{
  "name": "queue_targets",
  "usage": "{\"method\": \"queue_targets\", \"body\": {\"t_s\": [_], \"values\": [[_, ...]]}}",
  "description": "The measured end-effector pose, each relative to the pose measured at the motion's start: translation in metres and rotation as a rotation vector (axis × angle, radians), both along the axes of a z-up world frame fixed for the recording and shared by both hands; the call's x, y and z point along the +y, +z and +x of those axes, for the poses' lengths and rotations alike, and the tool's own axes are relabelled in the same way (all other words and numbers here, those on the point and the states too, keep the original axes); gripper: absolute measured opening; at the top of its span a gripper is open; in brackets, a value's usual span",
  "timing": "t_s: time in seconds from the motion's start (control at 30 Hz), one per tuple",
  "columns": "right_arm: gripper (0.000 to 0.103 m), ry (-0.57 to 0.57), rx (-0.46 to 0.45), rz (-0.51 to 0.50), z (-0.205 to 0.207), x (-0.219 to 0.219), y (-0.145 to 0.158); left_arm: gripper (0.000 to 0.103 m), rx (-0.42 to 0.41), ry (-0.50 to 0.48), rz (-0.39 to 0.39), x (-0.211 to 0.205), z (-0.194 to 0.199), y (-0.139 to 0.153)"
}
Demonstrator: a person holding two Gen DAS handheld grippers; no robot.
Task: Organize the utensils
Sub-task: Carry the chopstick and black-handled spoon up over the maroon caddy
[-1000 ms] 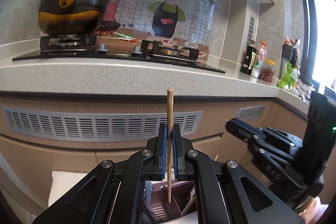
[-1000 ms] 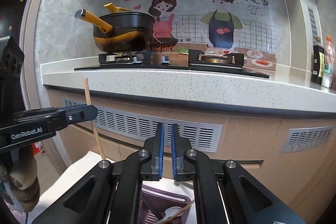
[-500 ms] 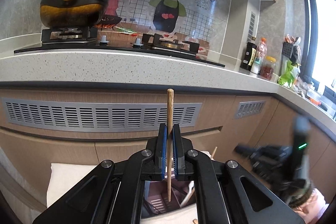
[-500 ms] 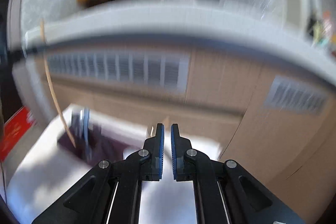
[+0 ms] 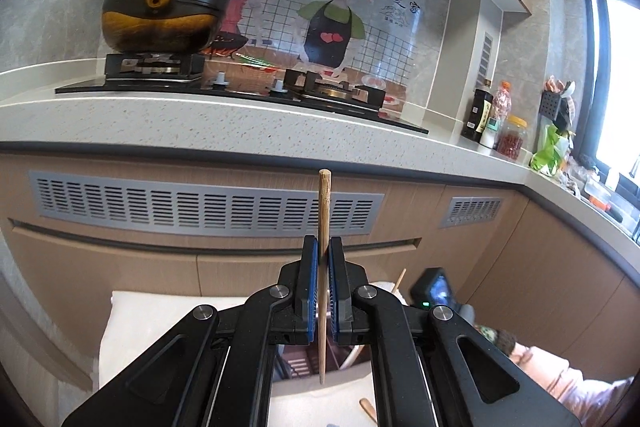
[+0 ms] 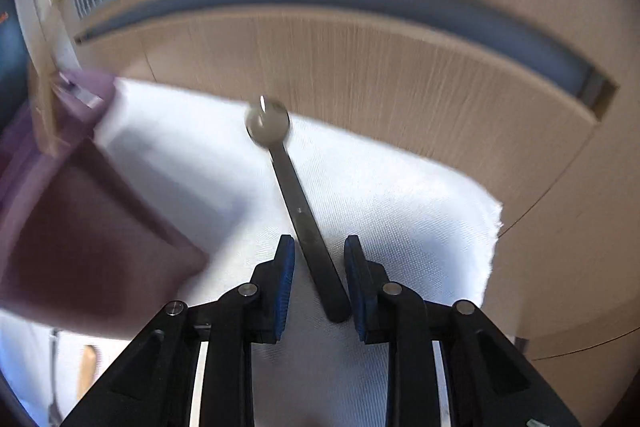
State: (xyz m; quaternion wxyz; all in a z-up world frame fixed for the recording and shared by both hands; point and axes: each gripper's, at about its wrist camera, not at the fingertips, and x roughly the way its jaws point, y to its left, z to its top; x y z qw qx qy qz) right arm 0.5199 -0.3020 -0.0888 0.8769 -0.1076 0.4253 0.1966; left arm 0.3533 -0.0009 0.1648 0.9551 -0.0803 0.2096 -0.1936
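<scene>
Wooden chopstick [image 5: 323, 267] stands upright, pinched tight in the left gripper [image 5: 323, 291] above the purple holder [image 6: 80, 227]. Right gripper [image 6: 318, 279] fingers are opening around the metal spoon [image 6: 296, 199] handle on the white cloth [image 6: 400, 207], not touching. Go lower, center the handle, then squeeze.

The left gripper [image 5: 324, 291] pinches a wooden chopstick [image 5: 323, 267] upright between its blue fingers [image 5: 310, 291], its lower tip over a purple utensil holder [image 5: 300, 363] on a white cloth [image 5: 160, 319]. Behind, a black pot [image 5: 164, 19] sits on the stove [image 5: 240, 91].
</scene>
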Motion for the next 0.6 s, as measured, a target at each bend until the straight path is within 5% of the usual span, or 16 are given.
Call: {"method": "queue_targets", "body": {"t_s": [0.17, 0.33, 0.6], "values": [[0.011, -0.11, 0.066, -0.011, -0.022, -0.004, 0.013, 0.005, 0.004, 0.002, -0.008, 0.008, -0.01, -0.003], [0.011, -0.179, 0.092, -0.041, -0.092, -0.013, 0.029, 0.005, 0.021, -0.002, -0.02, 0.013, -0.019, -0.014], [0.013, -0.072, 0.171, -0.038, -0.209, 0.015, 0.024, 0.005, 0.083, -0.048, -0.036, 0.008, -0.038, -0.042]]}}
